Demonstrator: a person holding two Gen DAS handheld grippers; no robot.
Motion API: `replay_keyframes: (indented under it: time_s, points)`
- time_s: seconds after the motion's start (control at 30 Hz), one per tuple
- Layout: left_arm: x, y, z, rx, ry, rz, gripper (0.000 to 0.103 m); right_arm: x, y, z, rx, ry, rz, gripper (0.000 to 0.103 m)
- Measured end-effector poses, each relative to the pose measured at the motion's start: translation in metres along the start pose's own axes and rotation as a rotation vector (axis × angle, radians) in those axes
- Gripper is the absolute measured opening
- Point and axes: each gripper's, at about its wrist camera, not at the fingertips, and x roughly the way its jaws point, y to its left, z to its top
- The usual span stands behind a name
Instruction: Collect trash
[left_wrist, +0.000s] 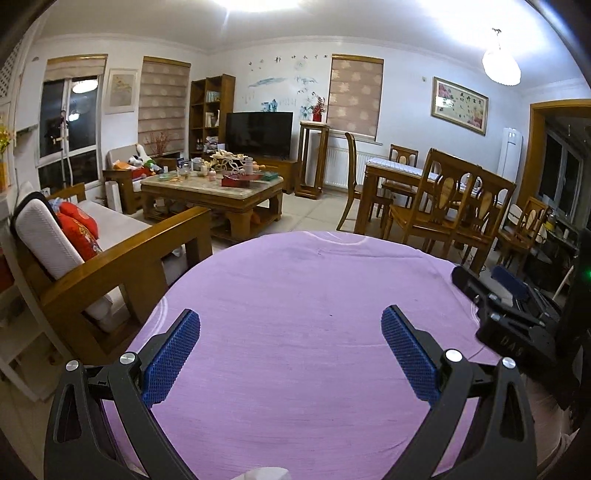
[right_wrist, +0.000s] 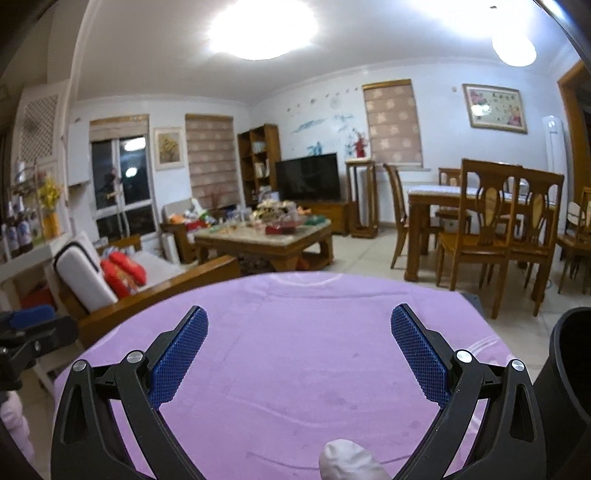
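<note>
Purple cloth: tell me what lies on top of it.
On the purple cloth, one crumpled white wad shows at the near edge under the open right gripper. Its lower part is cut off. The cloth hides the tabletop beneath.

The purple cloth table cover looks matt and soft, with a few light creases. The left gripper and right gripper have matt black plastic arms, shiny metal pivot bolts and rough, knurled blue pads. A crumpled white paper wad looks wrinkly. The black bin is smooth, slightly glossy plastic.
</note>
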Motion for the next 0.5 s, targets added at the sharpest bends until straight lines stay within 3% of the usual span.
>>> replay_keyframes:
  time_s: [0.5]
  points:
    - [0.000,0.004,-0.013,-0.023,0.010,-0.010,0.098,-0.008,-0.006,-0.004,-0.048,-0.040,-0.006,0.098]
